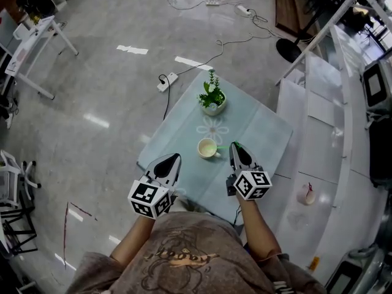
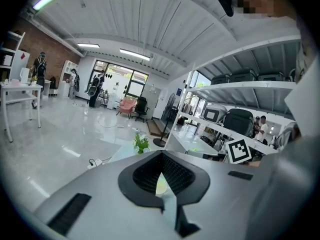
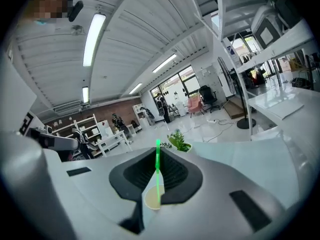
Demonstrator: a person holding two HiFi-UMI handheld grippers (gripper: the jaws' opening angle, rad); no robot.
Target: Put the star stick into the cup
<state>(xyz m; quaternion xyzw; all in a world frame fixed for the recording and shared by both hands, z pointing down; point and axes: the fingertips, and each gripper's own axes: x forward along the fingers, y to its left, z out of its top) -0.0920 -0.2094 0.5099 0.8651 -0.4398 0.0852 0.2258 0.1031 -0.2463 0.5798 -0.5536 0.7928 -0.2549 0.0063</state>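
Note:
A cream cup stands on the small pale-blue table, in front of a printed flower. My right gripper hovers just right of the cup and is shut on the thin green star stick. In the right gripper view the stick runs up between the jaws over the cup; its star end does not show. My left gripper hangs over the table's near left edge with its jaws together and nothing in them. A pale sliver of the cup shows through its jaws.
A small potted plant stands at the table's far side, beyond the cup. A white shelf unit runs along the right with a pink-and-white object on it. A power strip and cables lie on the floor behind the table.

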